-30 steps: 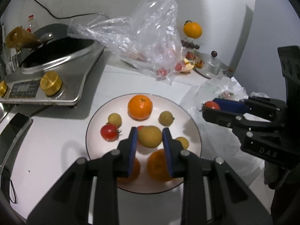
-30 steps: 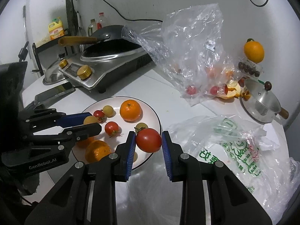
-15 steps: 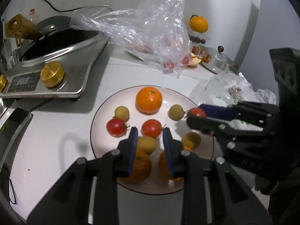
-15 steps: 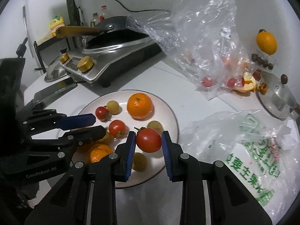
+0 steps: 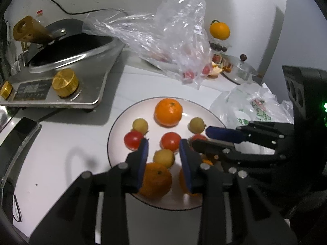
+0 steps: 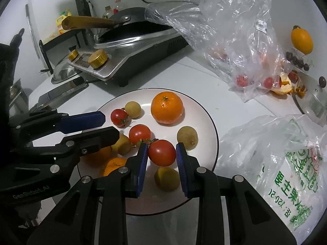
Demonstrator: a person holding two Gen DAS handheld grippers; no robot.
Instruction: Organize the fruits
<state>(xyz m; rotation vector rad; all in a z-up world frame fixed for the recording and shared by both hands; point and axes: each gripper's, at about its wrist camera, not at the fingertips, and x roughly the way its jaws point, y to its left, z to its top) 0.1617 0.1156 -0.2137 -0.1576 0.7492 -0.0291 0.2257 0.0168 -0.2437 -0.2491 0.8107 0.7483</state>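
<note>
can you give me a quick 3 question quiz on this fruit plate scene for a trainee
1. True or false: the right gripper is shut on a tomato.
2. Which fruit lies farthest back on the plate? A) tangerine B) banana C) apple
3. Fill in: the left gripper is open over the plate, with a small yellow ___ between its fingers.

Key: 1 true. 2 A, the tangerine. 3 fruit, lying on the plate, not gripped.

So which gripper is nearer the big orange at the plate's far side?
Right. The right gripper holds a tomato just short of the orange; the left gripper sits empty across the plate, farther off.
</note>
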